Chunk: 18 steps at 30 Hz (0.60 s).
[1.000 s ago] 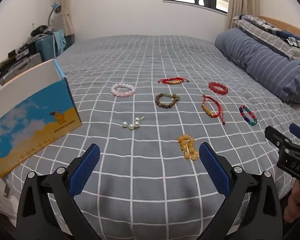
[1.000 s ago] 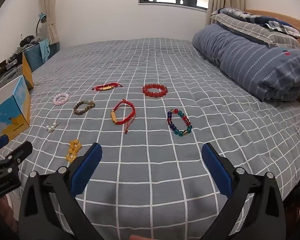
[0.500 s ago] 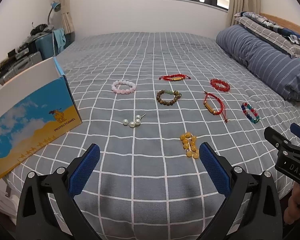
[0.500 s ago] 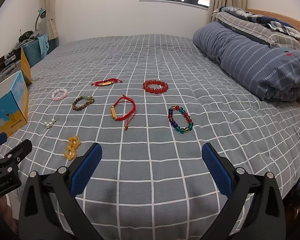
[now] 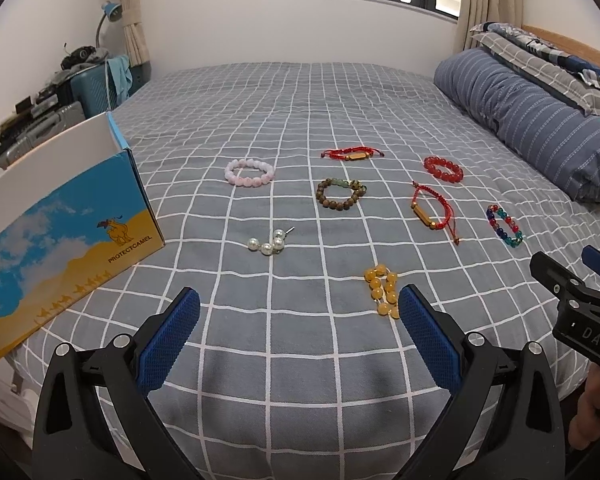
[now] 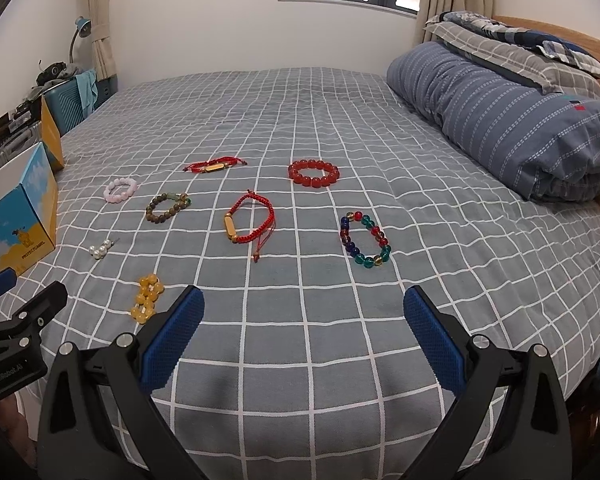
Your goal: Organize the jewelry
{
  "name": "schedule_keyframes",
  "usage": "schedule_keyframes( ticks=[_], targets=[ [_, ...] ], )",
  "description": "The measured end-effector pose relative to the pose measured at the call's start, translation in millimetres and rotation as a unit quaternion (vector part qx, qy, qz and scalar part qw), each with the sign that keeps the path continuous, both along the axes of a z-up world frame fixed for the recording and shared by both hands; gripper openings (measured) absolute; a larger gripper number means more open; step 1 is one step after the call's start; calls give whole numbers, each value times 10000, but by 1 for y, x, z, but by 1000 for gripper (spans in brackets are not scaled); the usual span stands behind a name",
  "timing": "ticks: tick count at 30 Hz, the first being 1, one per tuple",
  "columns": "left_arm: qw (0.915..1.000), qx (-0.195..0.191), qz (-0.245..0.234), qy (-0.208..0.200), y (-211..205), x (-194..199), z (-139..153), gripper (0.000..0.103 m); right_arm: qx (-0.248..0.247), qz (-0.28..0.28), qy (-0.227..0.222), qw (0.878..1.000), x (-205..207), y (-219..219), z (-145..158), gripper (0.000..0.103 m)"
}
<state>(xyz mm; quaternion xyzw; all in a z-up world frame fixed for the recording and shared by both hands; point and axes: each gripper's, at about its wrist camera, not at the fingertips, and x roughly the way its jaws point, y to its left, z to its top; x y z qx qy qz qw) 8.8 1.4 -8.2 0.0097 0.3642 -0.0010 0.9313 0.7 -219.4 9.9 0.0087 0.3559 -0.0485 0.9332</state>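
Hovering over the near edge of the bed point(image 5: 300, 120), the left gripper point(image 5: 299, 320) has its blue pads spread wide and nothing between them; the right gripper point(image 6: 302, 320) is just as wide apart and just as empty. Both hang back from the jewelry, probably so the whole spread is in sight before a first pick.

The pieces lie apart from one another on the checked cover, none touching, which leaves room for fingers to close on one alone. Nearest the left gripper is the yellow bead bracelet point(image 5: 381, 294), bunched up, not lying in a ring. Beyond it sit the pearl piece point(image 5: 269, 242), the pink bracelet point(image 5: 249, 173), the brown bead bracelet point(image 5: 340, 193), two red cord bracelets point(image 5: 432, 214) point(image 5: 352, 155), the red bead bracelet point(image 5: 443, 169) and the multicoloured bracelet point(image 6: 364, 239) (closest to the right gripper).

An open cardboard box point(image 5: 72, 232) stands at the left edge, likely the place for them. No piece is in it that I can see; its inside is mostly hidden.
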Motion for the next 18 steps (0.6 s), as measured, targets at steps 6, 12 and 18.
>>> schedule_keyframes(
  ticks=[6,12,18],
  targets=[
    [10000,1,-3,-2,1,1,0,97,16,-10,0,10000,1,-1,-1,96],
    [10000,-5,-24,-3,0,1,-1,97,17,-20,2,10000,1,-1,-1,96],
    [10000,-25,-28,10,0,2,-1,97,34,-25,16,10000,2,-2,-1,96]
  ],
)
